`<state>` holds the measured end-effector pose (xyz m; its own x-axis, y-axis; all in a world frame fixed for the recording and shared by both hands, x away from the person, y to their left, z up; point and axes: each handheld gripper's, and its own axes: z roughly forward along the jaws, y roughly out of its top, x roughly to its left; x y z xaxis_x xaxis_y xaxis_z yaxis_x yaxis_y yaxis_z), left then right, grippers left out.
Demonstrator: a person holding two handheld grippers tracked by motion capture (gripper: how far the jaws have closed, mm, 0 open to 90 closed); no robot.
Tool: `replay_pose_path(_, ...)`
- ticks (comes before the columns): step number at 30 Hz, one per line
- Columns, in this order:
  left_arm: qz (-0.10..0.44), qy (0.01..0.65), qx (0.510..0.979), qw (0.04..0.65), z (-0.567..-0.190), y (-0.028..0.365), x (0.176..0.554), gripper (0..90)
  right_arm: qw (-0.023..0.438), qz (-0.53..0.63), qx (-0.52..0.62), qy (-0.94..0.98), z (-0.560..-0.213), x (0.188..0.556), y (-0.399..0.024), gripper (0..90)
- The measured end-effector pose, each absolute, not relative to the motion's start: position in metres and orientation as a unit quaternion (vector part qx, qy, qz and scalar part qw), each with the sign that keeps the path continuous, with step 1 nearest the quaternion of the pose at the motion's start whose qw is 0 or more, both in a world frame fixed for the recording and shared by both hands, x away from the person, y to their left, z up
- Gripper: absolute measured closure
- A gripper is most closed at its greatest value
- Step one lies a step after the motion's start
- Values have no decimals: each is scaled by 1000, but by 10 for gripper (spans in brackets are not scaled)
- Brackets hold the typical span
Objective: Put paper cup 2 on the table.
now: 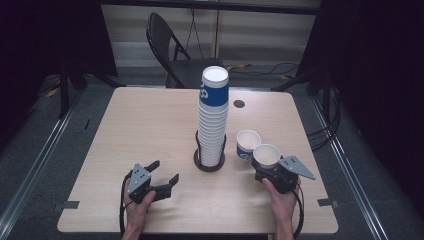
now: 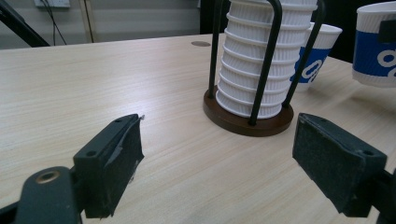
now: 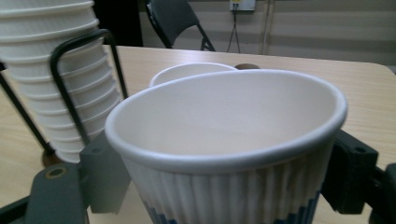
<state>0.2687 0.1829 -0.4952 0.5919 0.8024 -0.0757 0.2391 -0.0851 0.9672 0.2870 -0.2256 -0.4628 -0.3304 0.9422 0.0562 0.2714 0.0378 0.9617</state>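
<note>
One paper cup [image 3: 224, 154] (upright) between the right gripper [image 1: 264, 172] jaws, both pads touching

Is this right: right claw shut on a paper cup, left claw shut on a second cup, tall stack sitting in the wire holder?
Not quite. The left claw is open and holds nothing: the left gripper view shows its jaws spread over bare table. The second cup stands on the table by itself. The rest holds: the right claw is shut on a paper cup, and the tall stack sits in the wire holder.
</note>
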Motion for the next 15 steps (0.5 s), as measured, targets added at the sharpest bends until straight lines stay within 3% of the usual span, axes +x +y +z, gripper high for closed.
replay_pose_path(15, 254, 376, 689, 566, -496, 183, 267, 157, 331, 481, 522, 622, -481, 314, -244, 179)
